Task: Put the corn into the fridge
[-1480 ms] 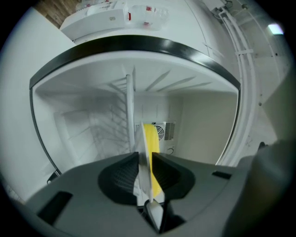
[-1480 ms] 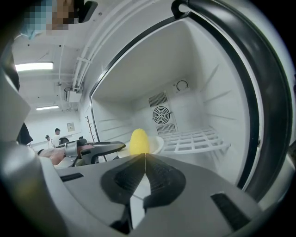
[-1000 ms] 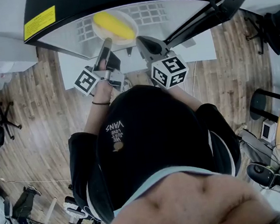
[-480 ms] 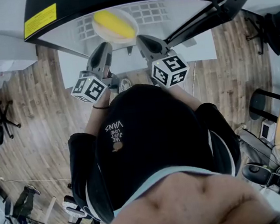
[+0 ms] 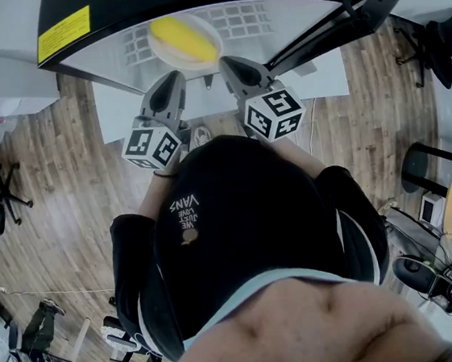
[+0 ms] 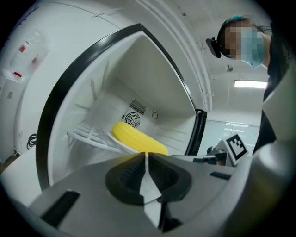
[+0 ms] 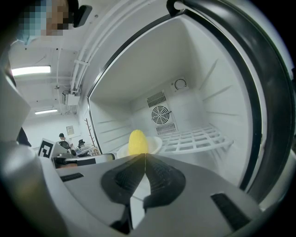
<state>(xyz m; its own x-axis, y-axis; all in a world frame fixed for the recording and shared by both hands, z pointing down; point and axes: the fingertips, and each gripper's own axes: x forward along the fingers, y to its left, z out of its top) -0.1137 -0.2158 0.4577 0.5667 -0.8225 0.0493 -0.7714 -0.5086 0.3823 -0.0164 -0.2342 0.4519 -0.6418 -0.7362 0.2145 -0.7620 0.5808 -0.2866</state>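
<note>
Left claw: You are holding the left claw (image 6: 146, 153) level at the mouth of the fridge, and its jaws are pressing together with nothing between them.

Right claw: You are keeping the right claw (image 7: 144, 155) just beside the left one. Its jaws are meeting too, and it is carrying nothing.

Corn: The corn (image 5: 184, 41) is lying inside the fridge, straight ahead of both claws and apart from them. Neither claw is touching it.

Long axis: The cob is slanting from back left to front right. It is showing its whole side to your left claw and only its rounded end to your right claw, so that end is pointing toward the right claw.

Nearer hand: Both tips are sitting close to it; the right one is looking slightly nearer to the cob's front end.

Plate: The corn is resting on a white plate (image 7: 155, 144).

Shelf: The plate is sitting on the white wire shelf (image 7: 194, 138), toward its left part.

Fridge: The fridge (image 6: 152, 74) is standing open, with a round fan grille (image 7: 161, 113) showing on its back wall.

Door: The dark door (image 5: 357, 11) is swinging out on your right side, well away from the left claw.

Judgement: The corn is looking placed already; closing the door is probably falling to your right hand.
</note>
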